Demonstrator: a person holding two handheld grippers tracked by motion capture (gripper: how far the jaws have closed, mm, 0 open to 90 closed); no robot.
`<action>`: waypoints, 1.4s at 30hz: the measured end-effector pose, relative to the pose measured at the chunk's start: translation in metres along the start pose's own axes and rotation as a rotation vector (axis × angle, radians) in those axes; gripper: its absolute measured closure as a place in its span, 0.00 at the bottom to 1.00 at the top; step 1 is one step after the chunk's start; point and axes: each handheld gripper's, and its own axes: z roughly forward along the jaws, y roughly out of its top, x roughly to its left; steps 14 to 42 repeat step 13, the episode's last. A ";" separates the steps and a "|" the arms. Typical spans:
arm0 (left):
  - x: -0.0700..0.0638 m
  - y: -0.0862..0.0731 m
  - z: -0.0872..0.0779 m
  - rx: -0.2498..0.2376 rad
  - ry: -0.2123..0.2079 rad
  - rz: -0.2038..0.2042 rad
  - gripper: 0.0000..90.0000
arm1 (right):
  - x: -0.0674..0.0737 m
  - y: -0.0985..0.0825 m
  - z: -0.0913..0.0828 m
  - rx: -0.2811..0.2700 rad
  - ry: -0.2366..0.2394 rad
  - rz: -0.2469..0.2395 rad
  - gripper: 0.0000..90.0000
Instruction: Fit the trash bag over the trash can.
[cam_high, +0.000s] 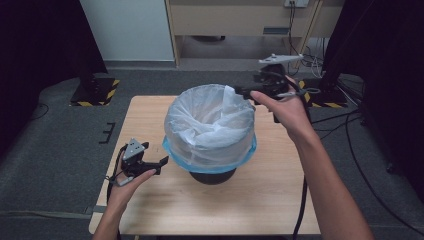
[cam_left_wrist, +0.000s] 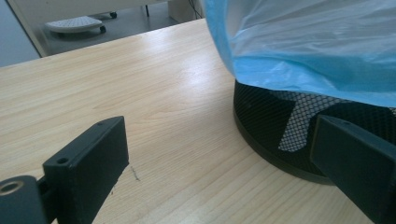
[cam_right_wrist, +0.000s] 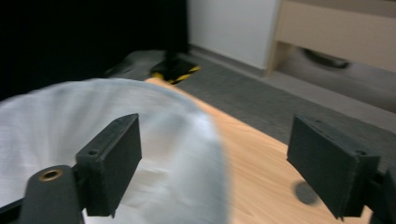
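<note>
A black mesh bin (cam_high: 212, 176) stands at the middle of the wooden table (cam_high: 150, 115). It is lined with a white bag (cam_high: 207, 120), and a blue bag (cam_high: 175, 152) is folded down over its rim. My left gripper (cam_high: 155, 153) rests low at the bin's left, open and empty. In the left gripper view, the left gripper (cam_left_wrist: 219, 140) points at the mesh base (cam_left_wrist: 271, 116) under the blue bag (cam_left_wrist: 303, 70). My right gripper (cam_high: 245, 93) hovers at the far right rim, open, with nothing between its jaws. The right gripper (cam_right_wrist: 215, 140) looks over the white bag (cam_right_wrist: 70, 121).
The table's bare wood (cam_high: 260, 195) lies in front of and to the right of the bin. Beyond the table is grey carpet, with striped stand bases (cam_high: 92, 92) at the far left and far right, cables (cam_high: 350, 125) on the right and a wooden cabinet (cam_high: 240, 20) behind.
</note>
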 end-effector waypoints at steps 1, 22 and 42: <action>0.001 0.000 0.001 0.003 0.005 0.001 0.04 | -0.007 -0.005 -0.002 -0.007 -0.025 0.011 0.18; 0.017 -0.008 0.018 0.037 0.031 -0.056 0.03 | -0.092 -0.117 -0.003 0.048 -0.201 0.235 0.13; 0.017 -0.008 0.018 0.037 0.031 -0.056 0.03 | -0.092 -0.117 -0.003 0.048 -0.201 0.235 0.13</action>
